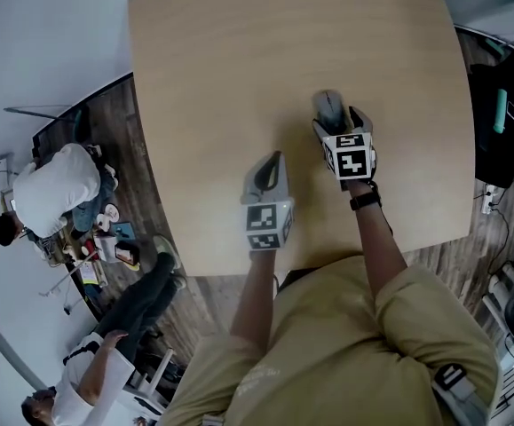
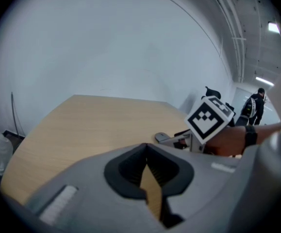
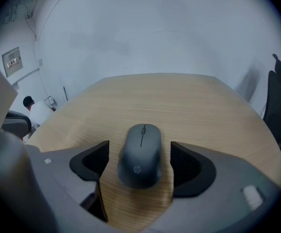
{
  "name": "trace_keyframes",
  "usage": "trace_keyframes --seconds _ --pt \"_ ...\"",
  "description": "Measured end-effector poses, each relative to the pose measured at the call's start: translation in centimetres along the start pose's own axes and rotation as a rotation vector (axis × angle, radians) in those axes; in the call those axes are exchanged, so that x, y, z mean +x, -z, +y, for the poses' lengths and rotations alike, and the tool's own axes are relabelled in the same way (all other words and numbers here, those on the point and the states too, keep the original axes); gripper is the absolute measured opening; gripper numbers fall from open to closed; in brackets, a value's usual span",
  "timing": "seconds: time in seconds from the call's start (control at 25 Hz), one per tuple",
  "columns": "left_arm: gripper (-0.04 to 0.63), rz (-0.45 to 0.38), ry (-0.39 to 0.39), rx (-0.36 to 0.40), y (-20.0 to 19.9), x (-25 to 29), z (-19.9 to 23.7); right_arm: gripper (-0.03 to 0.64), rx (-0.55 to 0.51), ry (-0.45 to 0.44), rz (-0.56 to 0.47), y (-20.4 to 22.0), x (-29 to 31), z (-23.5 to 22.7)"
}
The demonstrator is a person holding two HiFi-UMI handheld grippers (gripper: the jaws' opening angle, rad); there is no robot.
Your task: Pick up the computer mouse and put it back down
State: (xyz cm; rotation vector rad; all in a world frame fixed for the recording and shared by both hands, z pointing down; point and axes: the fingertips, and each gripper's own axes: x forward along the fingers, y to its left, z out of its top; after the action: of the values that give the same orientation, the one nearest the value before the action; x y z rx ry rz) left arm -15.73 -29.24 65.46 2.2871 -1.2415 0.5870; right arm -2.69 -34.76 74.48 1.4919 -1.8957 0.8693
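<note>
Because the computer mouse [image 3: 141, 154] lies flat on the table [image 1: 239, 51], right in the gap of the right tongs [image 1: 336, 124], the next move looks like a plain squeeze from both sides. The mouse lies just ahead of these tongs, and its long way runs the same way the tongs point. Its scroll wheel [image 3: 142, 136] end is far from the tongs and its round back end is near them. That means the jaws stand on its two long sides, which looks like the best place to pinch it. The right tongs are spread wide. Their dark pads [image 3: 184, 161] sit just beside the mouse, one on each side, but a thin strip of bare wood shows between each pad and the mouse. So they hold nothing yet and do not seem to touch it. The right tongs point down at the table from above. The left tongs [image 2: 146, 149] are well apart from the mouse, off to its left and closer to the edge of the table where the person stands. Their jaws are pressed together at the tips with nothing between them, and only bare table shows past them. The right hand is by far the nearer one, so it seems to be the one that will lift the mouse. The left tongs look to have no part in it. The mouse sits near the middle of the table, with nothing else on the wood around it.
</note>
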Motion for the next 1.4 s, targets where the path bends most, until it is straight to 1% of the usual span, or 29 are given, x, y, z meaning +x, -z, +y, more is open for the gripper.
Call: trace_keyframes --seconds 0.16,0.28,0.52,0.8,0.96,1.16,1.28,1.4 --pt "0.002 0.013 -0.005 -0.009 0.6 0.2 0.6 0.391 0.020 0.021 0.002 -0.1 1.3 -0.2" --pt "0.002 0.014 -0.012 -0.010 0.8 0.1 0.9 0.351 0.024 0.067 -0.004 0.0 1.6 -0.7" --pt "0.002 0.000 -0.028 -0.012 0.5 -0.4 1.4 0.310 0.045 0.093 0.033 0.6 1.9 -0.9" --pt "0.002 -0.017 -0.036 -0.014 0.0 -1.9 0.7 0.304 0.047 0.042 0.065 1.1 1.2 -0.6" --pt "0.002 -0.036 -0.043 -0.013 -0.4 -3.1 0.6 0.304 0.049 0.025 0.058 1.4 0.1 0.2" --pt "0.002 -0.060 -0.050 -0.016 -0.6 -4.6 0.3 0.299 0.012 -0.029 0.069 2.9 -1.1 2.0" --pt "0.002 -0.075 -0.054 -0.014 -0.9 -5.3 -0.3 0.298 -0.011 -0.048 0.066 3.5 -2.1 2.2" --pt "0.002 -0.086 -0.059 -0.013 -1.0 -6.1 -1.1 0.298 -0.024 -0.051 0.034 3.3 -3.7 2.0"
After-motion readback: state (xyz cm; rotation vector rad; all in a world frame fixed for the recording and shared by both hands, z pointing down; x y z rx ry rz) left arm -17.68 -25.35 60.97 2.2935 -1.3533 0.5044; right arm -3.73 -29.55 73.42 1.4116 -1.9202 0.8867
